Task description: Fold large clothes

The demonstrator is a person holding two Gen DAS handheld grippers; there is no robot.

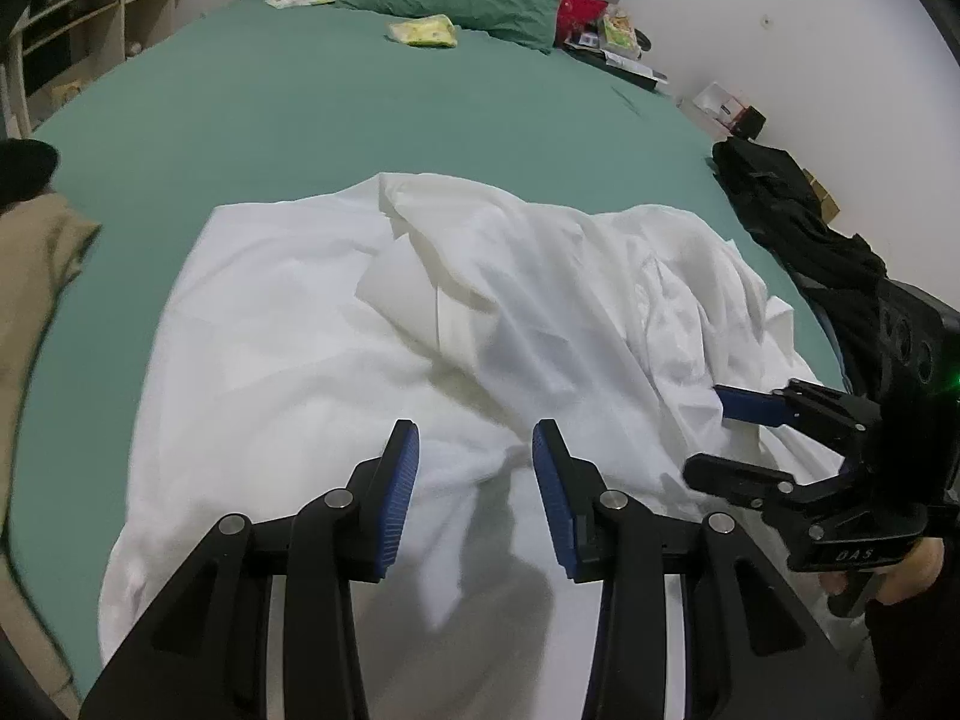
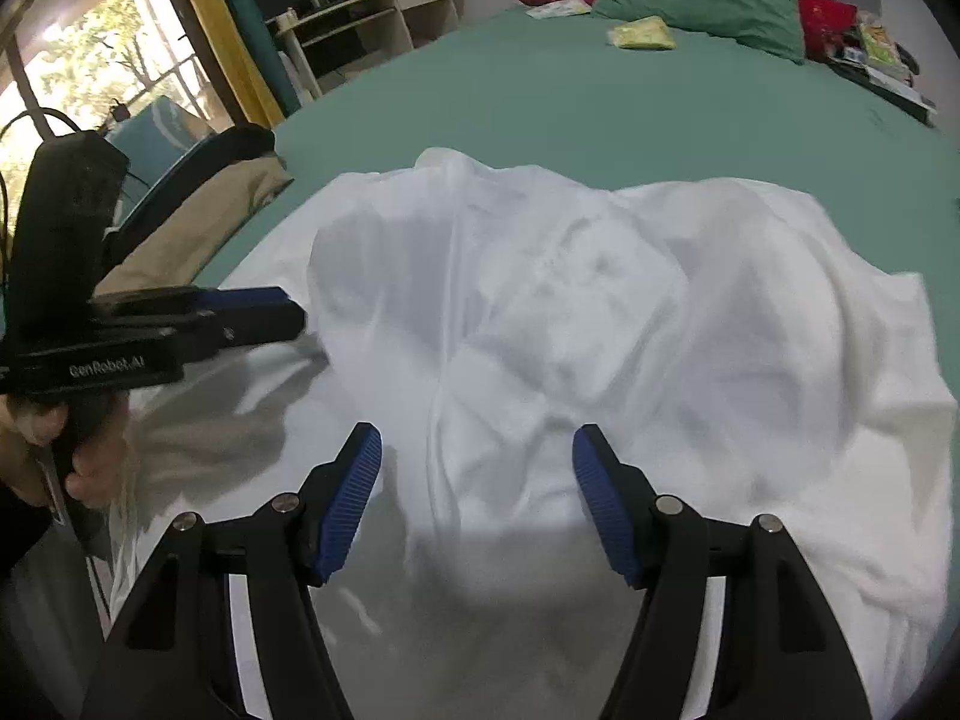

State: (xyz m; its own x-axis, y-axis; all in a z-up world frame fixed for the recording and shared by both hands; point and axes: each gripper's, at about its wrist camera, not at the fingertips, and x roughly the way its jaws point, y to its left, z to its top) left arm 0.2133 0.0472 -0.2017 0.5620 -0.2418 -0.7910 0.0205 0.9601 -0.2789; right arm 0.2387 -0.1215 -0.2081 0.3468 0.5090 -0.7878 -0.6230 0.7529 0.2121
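Both tongs stand apart and empty: left gripper [image 1: 475, 438] and right gripper [image 2: 477, 444] hover over the near edge of the white garment [image 1: 384, 324]. It lies crumpled, with loose folds, on the green bed [image 1: 336, 102]. Judged light, limp and thin; best pinched at a hem or corner.

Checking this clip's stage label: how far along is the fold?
Barely begun. Done: the white garment lies on the green bed, still rumpled, no neat fold visible. In hand: nothing; the left tongs and right tongs are open over the cloth near its front edge. Left: grasp, flatten, then make every fold.
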